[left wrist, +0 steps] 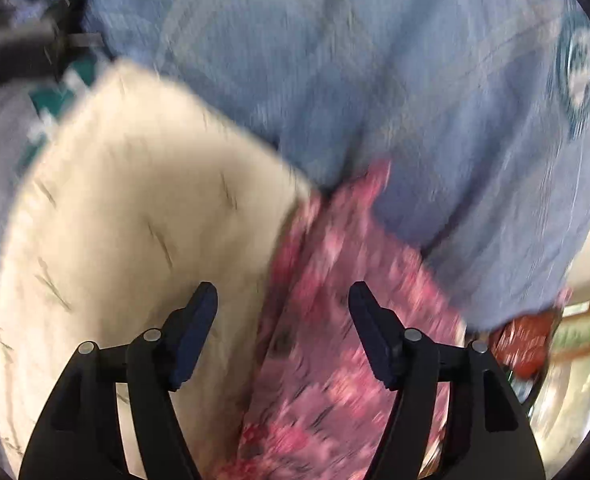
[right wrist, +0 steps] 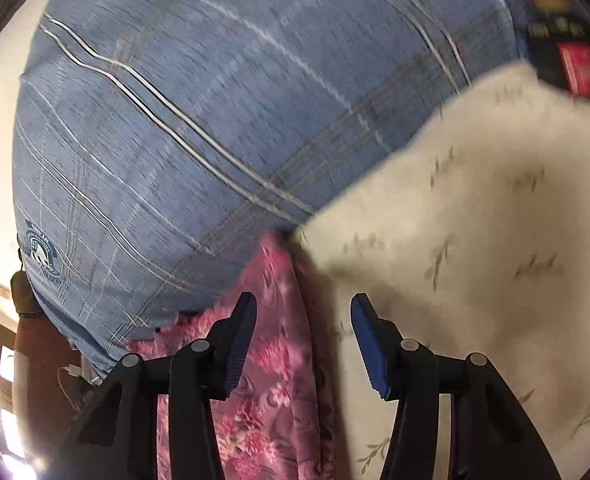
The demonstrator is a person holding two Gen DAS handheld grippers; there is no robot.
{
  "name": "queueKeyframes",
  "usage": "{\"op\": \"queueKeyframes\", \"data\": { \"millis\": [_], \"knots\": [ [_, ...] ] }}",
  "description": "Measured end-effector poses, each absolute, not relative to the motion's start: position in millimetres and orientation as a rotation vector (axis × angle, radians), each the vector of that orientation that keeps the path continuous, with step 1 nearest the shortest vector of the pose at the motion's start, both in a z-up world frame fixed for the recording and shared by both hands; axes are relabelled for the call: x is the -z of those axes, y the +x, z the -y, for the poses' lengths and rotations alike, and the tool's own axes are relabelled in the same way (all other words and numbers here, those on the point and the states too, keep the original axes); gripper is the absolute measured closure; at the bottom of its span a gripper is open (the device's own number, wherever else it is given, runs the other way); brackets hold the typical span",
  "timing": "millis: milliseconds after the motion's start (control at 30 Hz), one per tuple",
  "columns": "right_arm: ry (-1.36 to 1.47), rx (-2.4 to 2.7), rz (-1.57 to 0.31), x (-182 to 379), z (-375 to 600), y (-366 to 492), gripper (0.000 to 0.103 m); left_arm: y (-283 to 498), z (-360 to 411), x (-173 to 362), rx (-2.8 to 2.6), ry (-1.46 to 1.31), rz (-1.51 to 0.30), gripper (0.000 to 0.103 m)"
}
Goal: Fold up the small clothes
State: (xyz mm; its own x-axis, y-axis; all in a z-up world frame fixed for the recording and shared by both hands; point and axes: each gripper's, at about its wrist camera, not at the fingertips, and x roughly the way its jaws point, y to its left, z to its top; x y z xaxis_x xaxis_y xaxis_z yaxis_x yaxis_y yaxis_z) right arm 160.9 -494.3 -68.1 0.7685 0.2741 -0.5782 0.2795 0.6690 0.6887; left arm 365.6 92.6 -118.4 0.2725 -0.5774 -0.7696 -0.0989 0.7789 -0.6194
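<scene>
A blue checked garment [left wrist: 375, 92] with white lines and a round teal crest [left wrist: 579, 76] fills the upper part of the left wrist view, blurred by motion. It also fills the upper left of the right wrist view [right wrist: 183, 128], with the crest [right wrist: 41, 256] at its left edge. My left gripper [left wrist: 283, 300] is open and empty, above a cream cloth and a pink floral cloth. My right gripper [right wrist: 303, 312] is open and empty, just below the blue garment's lower edge.
A cream cloth with small leaf sprigs [left wrist: 135, 208] lies at the left, and shows at the right in the right wrist view [right wrist: 475, 220]. A pink floral cloth [left wrist: 335, 340] lies under both grippers, as the right wrist view [right wrist: 271, 360] shows. A dark object with a red label [right wrist: 579, 68] is at the far right.
</scene>
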Motion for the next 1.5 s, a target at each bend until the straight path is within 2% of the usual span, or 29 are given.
{"op": "queueKeyframes", "data": {
  "millis": [67, 100, 133, 167, 200, 300, 333, 433, 500, 600, 667, 700, 733, 800, 933, 1067, 1167, 1200, 1233, 1267, 1300, 1500],
  "knots": [
    [0.835, -0.005, -0.727, 72.7, 486.1, 165.2, 0.051, 359.3, -83.1, 115.0, 0.345, -0.595, -1.232, 0.036],
    [0.807, -0.008, -0.74, 73.3, 481.5, 170.6, 0.061, 357.4, -75.7, 109.1, 0.365, -0.565, -1.208, 0.047],
    [0.757, -0.016, -0.765, 72.0, 473.4, 175.6, 0.09, 356.1, -69.6, 104.7, 0.391, -0.55, -1.195, 0.08],
    [0.691, -0.023, -0.801, 68.6, 465.1, 181.1, 0.096, 356.7, -64.2, 99.9, 0.402, -0.528, -1.186, 0.092],
    [0.617, -0.022, -0.806, 62.1, 457.6, 182.1, 0.096, 355.2, -59.8, 94.3, 0.386, -0.487, -1.166, 0.096],
    [0.571, -0.035, -0.644, 36.6, 459.2, 164.1, 0.097, 369.5, -56.7, 102.0, 0.265, -0.368, -1.166, 0.097],
    [0.597, -0.006, -0.654, 40.7, 464.7, 166.8, 0.096, 373.7, -59.1, 111.1, 0.219, -0.359, -1.202, 0.097],
    [0.584, 0.085, -0.857, 75.7, 469.2, 183.4, 0.094, 376.5, -77.8, 117.6, 0.211, -0.519, -1.218, 0.098],
    [0.602, 0.073, -0.786, 62.7, 469.0, 169.1, 0.088, 368.8, -88.0, 110.2, 0.236, -0.564, -1.21, 0.098],
    [0.636, 0.034, -0.717, 41.4, 468.6, 132.0, 0.088, 337.3, -99.8, 90.1, 0.29, -0.58, -1.207, 0.096],
    [0.641, -0.008, -0.691, 32.0, 466.2, 91.1, 0.083, 309.2, -100.8, 79.8, 0.339, -0.59, -1.192, 0.082],
    [0.64, -0.017, -0.692, 32.6, 461.5, 77.0, 0.079, 286.5, -101.9, 73.8, 0.36, -0.601, -1.185, 0.065],
    [0.639, -0.019, -0.695, 32.8, 458.7, 56.8, 0.075, 268.1, -104.9, 69.9, 0.37, -0.614, -1.174, 0.051],
    [0.664, -0.024, -0.702, 29.2, 443.8, 35.9, 0.071, 233.4, -106.3, 66.5, 0.4, -0.637, -1.16, 0.048],
    [0.818, -0.056, -0.728, 56.9, 432.9, -11.9, 0.064, 192.6, -103.4, 88.0, 0.478, -0.75, -1.181, 0.037],
    [0.927, -0.078, -0.759, 78.0, 417.7, -6.0, 0.064, 194.8, -100.5, 116.9, 0.437, -0.858, -1.239, 0.037],
    [0.994, -0.073, -0.701, 85.4, 411.8, 13.6, 0.066, 200.5, -121.2, 124.2, 0.383, -1.031, -1.178, 0.038],
    [1.021, -0.061, -0.681, 87.4, 411.6, 20.6, 0.067, 201.9, -132.6, 121.7, 0.356, -1.06, -1.149, 0.053],
    [1.041, -0.061, -0.652, 88.5, 411.0, 25.5, 0.077, 205.8, -136.9, 120.9, 0.337, -1.073, -1.131, 0.087],
    [1.048, -0.071, -0.643, 87.9, 410.8, 30.5, 0.093, 209.2, -140.5, 120.5, 0.325, -1.079, -1.134, 0.097],
    [1.049, -0.083, -0.644, 84.9, 411.2, 33.0, 0.097, 210.4, -143.3, 118.2, 0.323, -1.095, -1.14, 0.096],
    [0.937, -0.146, -0.489, 22.2, 418.4, 6.3, 0.097, 184.6, -138.4, 85.4, 0.32, -0.881, -1.126, 0.097]
  ]
}}
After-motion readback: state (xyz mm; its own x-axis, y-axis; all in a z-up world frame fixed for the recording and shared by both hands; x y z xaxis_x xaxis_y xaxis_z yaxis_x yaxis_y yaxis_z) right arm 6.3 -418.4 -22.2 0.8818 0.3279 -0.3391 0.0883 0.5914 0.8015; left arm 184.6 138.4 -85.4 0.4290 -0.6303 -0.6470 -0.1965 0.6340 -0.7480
